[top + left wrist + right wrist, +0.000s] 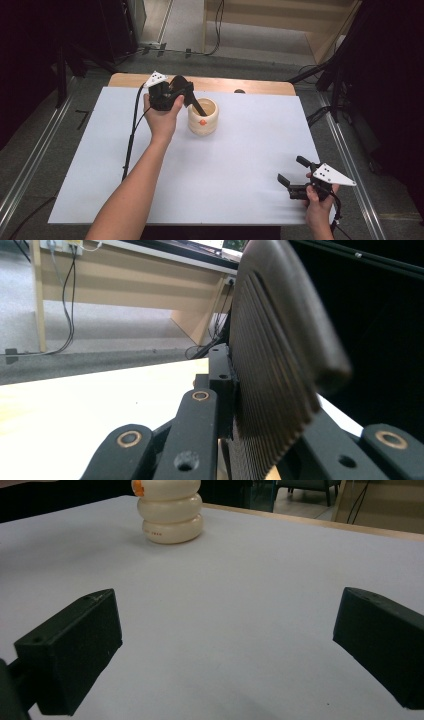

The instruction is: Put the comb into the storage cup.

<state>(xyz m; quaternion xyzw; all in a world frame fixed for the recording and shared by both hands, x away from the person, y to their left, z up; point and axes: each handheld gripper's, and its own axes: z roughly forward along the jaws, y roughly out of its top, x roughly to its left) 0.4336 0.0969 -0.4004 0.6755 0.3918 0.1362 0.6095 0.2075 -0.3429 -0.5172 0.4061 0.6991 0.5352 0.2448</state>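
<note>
Cream ribbed cup (203, 118), orange spot on side; left tool (192, 102) tip inside

Wooden table (220, 84) under a white sheet (225, 165), cream ribbed cup (203, 119) upright toward its far edge.

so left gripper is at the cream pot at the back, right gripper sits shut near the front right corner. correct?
Not quite: the right gripper is open, its fingers wide apart in the right gripper view. The left gripper is at the cream pot, as you said.
</note>
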